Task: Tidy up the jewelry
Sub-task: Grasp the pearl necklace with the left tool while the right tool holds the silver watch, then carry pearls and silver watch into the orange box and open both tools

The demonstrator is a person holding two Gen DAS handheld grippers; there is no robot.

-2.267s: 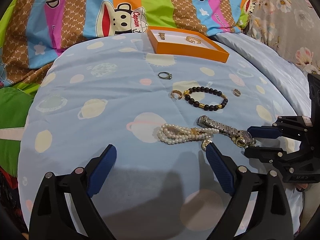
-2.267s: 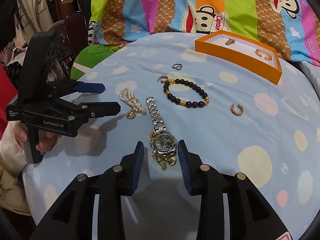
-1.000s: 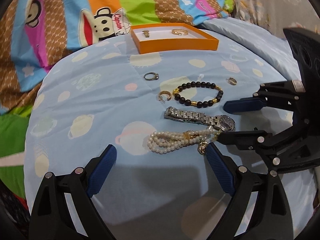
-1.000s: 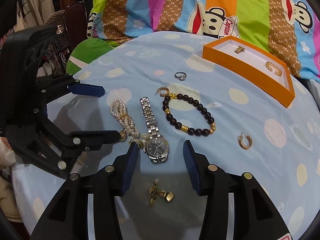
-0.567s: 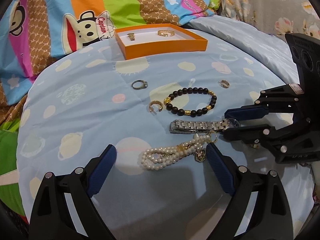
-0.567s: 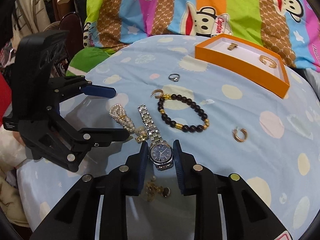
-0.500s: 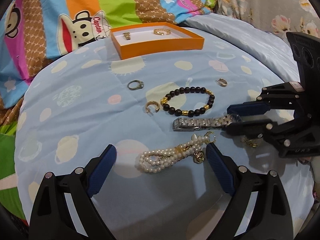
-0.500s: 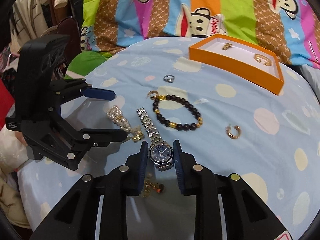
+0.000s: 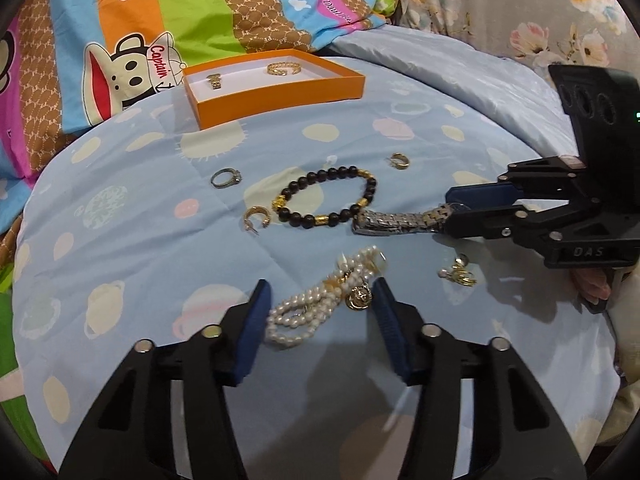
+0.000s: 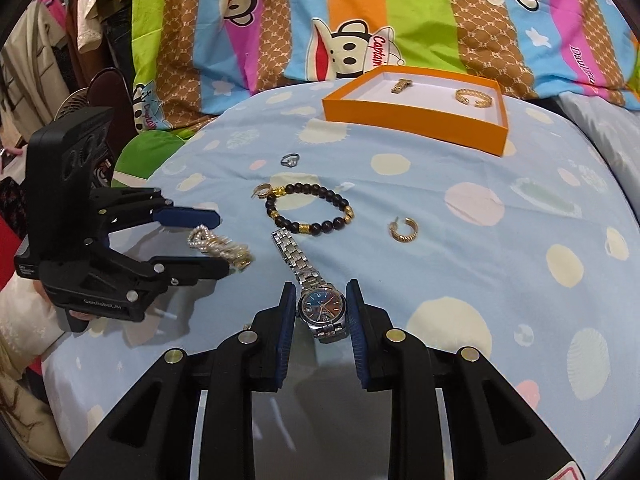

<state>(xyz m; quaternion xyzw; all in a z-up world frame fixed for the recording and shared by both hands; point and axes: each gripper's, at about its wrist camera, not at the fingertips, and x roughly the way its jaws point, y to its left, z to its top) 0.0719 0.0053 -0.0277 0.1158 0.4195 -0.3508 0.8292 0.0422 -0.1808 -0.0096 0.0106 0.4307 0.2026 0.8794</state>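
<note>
My right gripper point(image 10: 320, 300) is shut on a silver watch point(image 10: 319, 307), pads on each side of its dial; the band trails forward on the blue quilt. In the left wrist view the watch band point(image 9: 394, 223) sticks out of the right gripper point(image 9: 454, 216). My left gripper point(image 9: 320, 292) is open, its fingers on either side of a pearl bracelet point(image 9: 320, 300) with a gold charm. It also shows in the right wrist view point(image 10: 219, 248), between the left gripper's fingers point(image 10: 218, 246). An orange box point(image 9: 276, 92) at the back holds two gold pieces.
On the quilt lie a black bead bracelet point(image 9: 326, 196), a silver ring point(image 9: 226, 178), two gold hoop earrings point(image 9: 256, 218) point(image 9: 399, 160) and a small gold earring cluster point(image 9: 460, 274). A striped monkey-print blanket point(image 9: 160, 20) lies behind the box.
My right gripper closed on the watch and drew it back and right, uncovering the small gold cluster. My left gripper moved forward and narrowed around the pearl bracelet.
</note>
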